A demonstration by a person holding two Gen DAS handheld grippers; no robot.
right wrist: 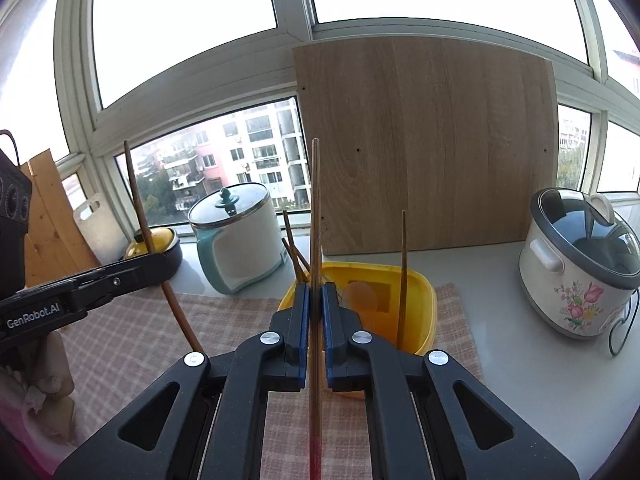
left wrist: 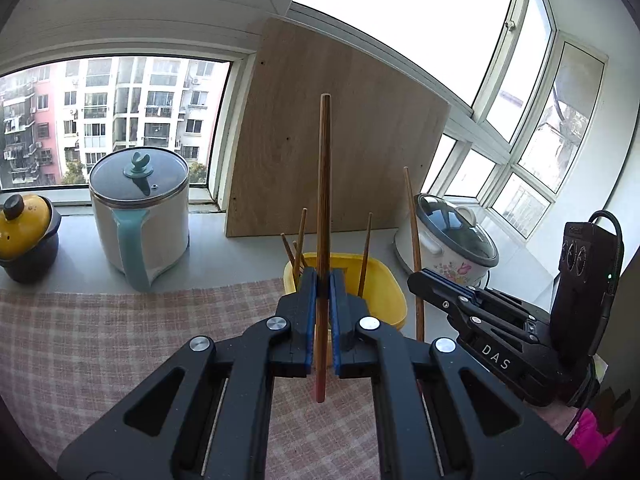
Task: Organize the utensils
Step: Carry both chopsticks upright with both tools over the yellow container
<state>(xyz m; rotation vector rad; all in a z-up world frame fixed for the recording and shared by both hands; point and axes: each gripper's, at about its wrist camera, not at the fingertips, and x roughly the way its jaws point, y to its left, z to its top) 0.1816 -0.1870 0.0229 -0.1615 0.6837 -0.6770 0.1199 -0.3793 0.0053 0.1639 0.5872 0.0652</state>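
Each hand-held gripper is clamped on one upright chopstick: the left hand-held gripper point(left wrist: 324, 280) holds a chopstick point(left wrist: 324, 184), the right hand-held gripper point(right wrist: 316, 292) another chopstick point(right wrist: 316, 216). The yellow tub point(right wrist: 424, 292), where more sticks stand, lies just ahead of and below both. Each stick's long axis is vertical, so it likely needs lowering tip-first; neither hand is clearly nearer.

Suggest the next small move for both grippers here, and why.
Probably carry both over the yellow tub and lower them in. The left gripper is shut on a chopstick, the right gripper on another chopstick, both upright in front of the tub, where several chopsticks already stand.
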